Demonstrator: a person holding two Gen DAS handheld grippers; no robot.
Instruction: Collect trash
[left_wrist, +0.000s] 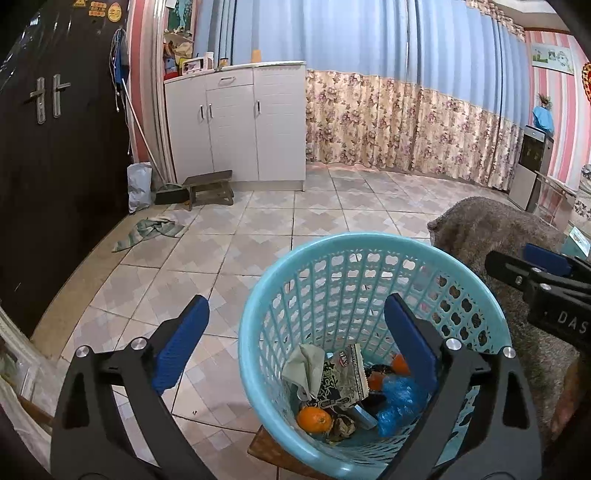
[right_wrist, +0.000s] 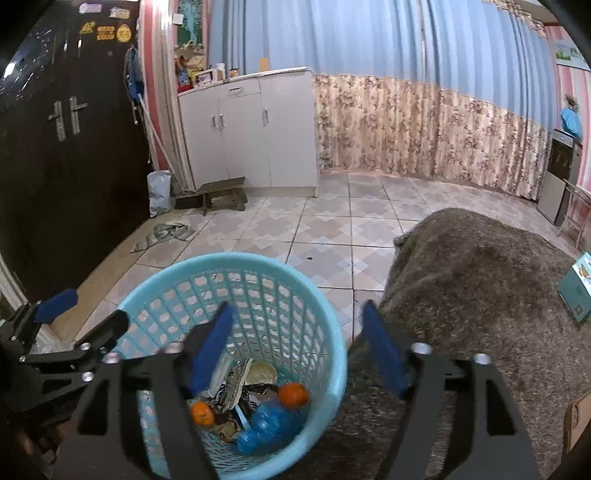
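From the left wrist, we hold our left gripper spread wide and empty over the blue basket, where an orange and wrappers lie. From the right wrist, our right gripper gapes empty above its rim.

White cabinet before blue curtains, tiled floor.
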